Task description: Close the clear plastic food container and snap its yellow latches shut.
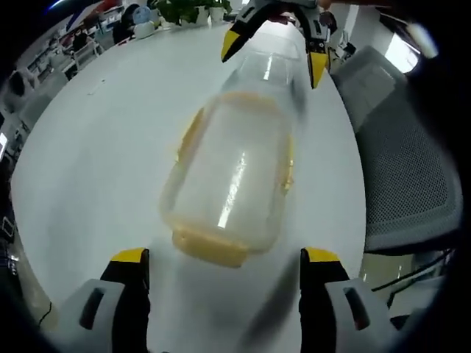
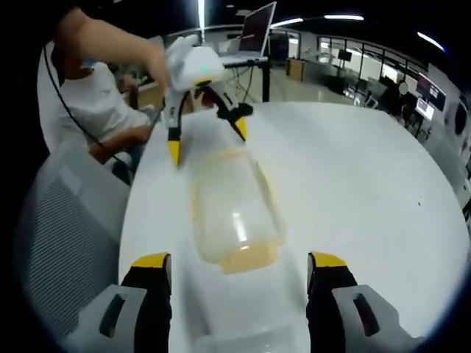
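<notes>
The clear plastic food container [image 1: 232, 176] lies lengthwise on the white table [image 1: 96, 169], with yellow latches [image 1: 210, 248] at its near end and along its sides. My left gripper [image 1: 224, 257] is open, its yellow-tipped jaws wide apart just short of that near end. Beyond the far end a blurred clear part, apparently the lid [image 1: 271, 68], sits between the jaws of my open right gripper [image 1: 274, 55]. In the right gripper view the container [image 2: 234, 209] is ahead of my right gripper [image 2: 239, 261]. The clear lid [image 2: 239, 312] lies between its jaws, and the left gripper [image 2: 207, 140] is at the far end.
A grey mesh chair [image 1: 412, 169] stands close to the table's edge beside the container, also seen as the chair [image 2: 59, 220]. A person in a white shirt [image 2: 96, 103] holds the left gripper. Potted plants [image 1: 188, 11] and desks stand beyond the table.
</notes>
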Motion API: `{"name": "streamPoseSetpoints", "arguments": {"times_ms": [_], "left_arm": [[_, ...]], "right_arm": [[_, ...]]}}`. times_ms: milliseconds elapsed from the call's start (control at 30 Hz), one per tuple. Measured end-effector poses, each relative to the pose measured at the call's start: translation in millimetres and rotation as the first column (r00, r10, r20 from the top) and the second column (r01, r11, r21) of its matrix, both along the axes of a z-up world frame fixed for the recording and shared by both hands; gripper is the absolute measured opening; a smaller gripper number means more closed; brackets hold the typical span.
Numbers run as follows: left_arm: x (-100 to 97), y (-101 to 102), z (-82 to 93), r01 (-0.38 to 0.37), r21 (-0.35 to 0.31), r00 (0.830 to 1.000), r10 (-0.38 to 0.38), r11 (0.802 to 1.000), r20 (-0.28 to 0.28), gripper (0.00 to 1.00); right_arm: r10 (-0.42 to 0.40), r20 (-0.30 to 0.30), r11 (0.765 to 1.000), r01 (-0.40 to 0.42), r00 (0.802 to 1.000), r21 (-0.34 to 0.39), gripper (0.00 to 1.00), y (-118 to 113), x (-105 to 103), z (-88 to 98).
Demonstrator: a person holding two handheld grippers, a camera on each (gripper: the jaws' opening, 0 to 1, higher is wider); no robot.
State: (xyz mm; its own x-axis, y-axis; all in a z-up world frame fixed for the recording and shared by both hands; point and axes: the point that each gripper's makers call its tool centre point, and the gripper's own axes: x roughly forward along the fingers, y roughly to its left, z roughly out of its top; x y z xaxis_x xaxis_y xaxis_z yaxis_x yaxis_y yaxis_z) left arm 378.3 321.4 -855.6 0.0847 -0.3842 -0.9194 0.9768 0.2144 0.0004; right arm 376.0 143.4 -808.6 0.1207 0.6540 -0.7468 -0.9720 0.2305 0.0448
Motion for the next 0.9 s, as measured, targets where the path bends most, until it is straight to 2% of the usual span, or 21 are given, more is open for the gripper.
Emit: {"name": "streamPoseSetpoints", "arguments": {"times_ms": [367, 633, 900], "left_arm": [[4.4, -2, -1.6, 0.086, 0.028, 0.996, -0.086, 0.996, 0.012, 0.83], [4.1, -1, -4.5, 0.128, 0.052, 0.992, -0.129, 0.990, 0.011, 0.82], [4.1, -8, -4.6, 0.161, 0.057, 0.987, -0.162, 0.985, 0.001, 0.81]], "right_arm": [[0.047, -0.001, 0.997, -0.047, 0.999, -0.059, 0.73, 3, 0, -12.5], [0.084, -0.002, 0.990, -0.084, 0.996, -0.115, 0.66, 1, 1, -22.6], [0.113, 0.000, 0.982, -0.111, 0.994, -0.154, 0.65, 1, 5, -29.0]]}}
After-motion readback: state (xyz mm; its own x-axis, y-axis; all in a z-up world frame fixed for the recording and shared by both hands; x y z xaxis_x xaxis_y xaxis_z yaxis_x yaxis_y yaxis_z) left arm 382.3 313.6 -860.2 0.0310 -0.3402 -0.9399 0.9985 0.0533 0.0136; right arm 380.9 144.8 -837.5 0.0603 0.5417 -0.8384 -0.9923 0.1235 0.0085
